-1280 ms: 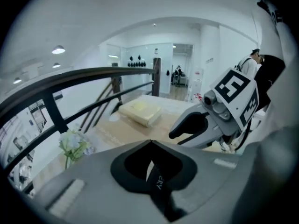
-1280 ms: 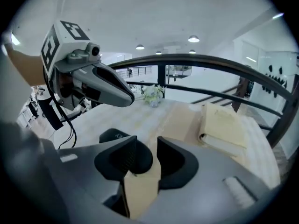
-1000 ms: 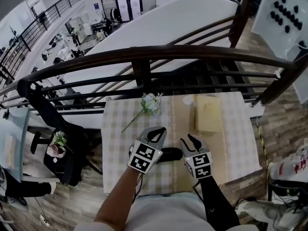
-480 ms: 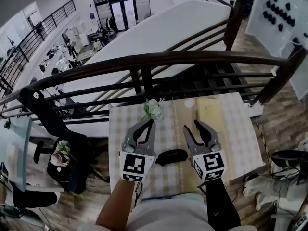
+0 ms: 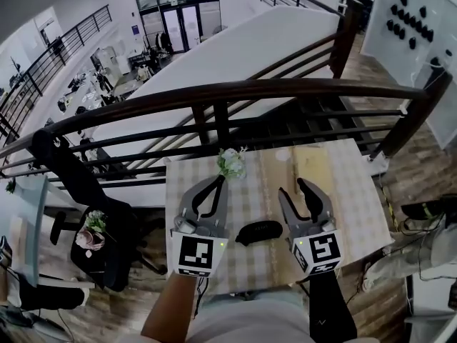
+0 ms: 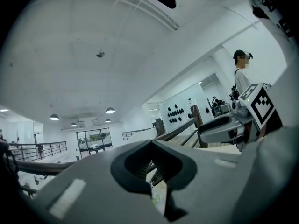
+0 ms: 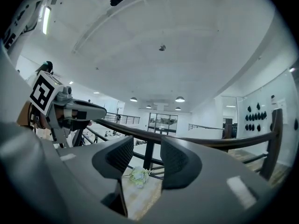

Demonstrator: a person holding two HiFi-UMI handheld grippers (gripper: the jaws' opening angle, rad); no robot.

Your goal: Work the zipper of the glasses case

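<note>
The black glasses case (image 5: 258,231) lies flat on the checked tabletop (image 5: 357,206), near its front edge, and neither gripper touches it. Both grippers are held above the tabletop on either side of the case and point level, out toward the dark wooden railing (image 5: 235,90) beyond the far edge. The left gripper (image 5: 216,182) has its fingers clenched, the tips meeting with nothing grasped between them; in its own view only an empty diamond-shaped gap shows behind the touching tips. The right gripper (image 5: 294,190) has its fingers released. They have just been opening and stand well apart with nothing between them. Through that gap, the right gripper view shows a small bunch of pale flowers (image 7: 138,175) lying on the tabletop near the railing. A tan flat box (image 5: 312,164) sits at the tabletop's far right.
</note>
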